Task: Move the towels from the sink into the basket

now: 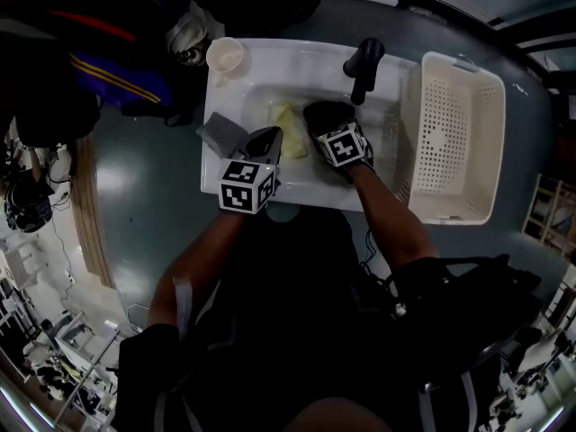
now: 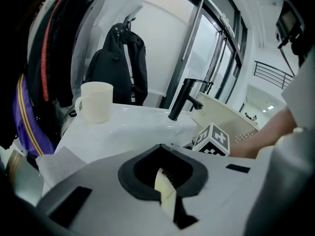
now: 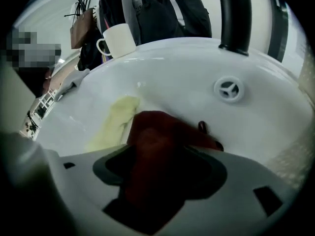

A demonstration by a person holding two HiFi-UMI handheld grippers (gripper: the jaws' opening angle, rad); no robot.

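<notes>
The right claw (image 3: 160, 168) is hanging open astride the red towel (image 3: 162, 132). Closing low on its bunched middle is looking wisest, avoiding the yellow towel (image 3: 112, 121) left of it.

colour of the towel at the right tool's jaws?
Dark red. The towel shows best in the right gripper view.
</notes>
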